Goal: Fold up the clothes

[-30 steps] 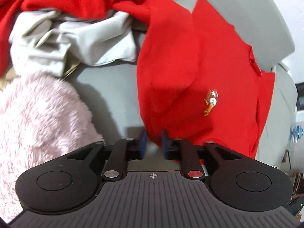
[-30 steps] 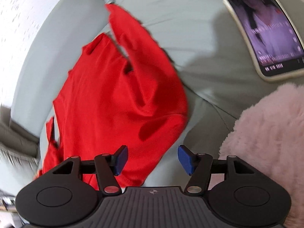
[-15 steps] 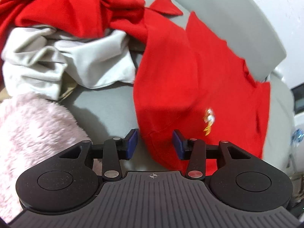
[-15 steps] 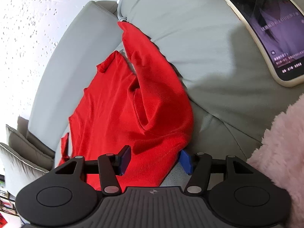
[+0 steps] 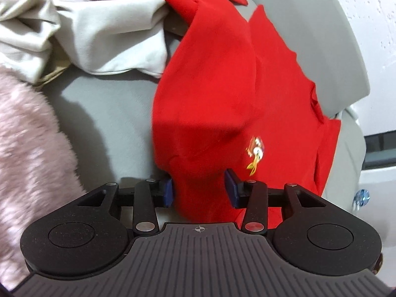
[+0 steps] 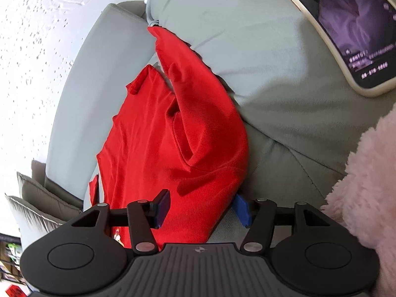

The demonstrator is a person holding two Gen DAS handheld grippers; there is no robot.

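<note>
In the left wrist view your left gripper (image 5: 199, 189) stands released around the edge of the red shirt (image 5: 222, 94) on the grey sofa (image 5: 106, 113), so bite the soft knit deep; in the right wrist view your right gripper (image 6: 201, 209) gapes likewise around its limp folded hem.

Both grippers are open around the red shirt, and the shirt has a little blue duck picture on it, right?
Not quite. The picture on the red shirt is yellow, white and red, not blue; the left wrist view shows it. The rest is right: the left gripper and the right gripper are both open with shirt fabric between their fingers.
</note>
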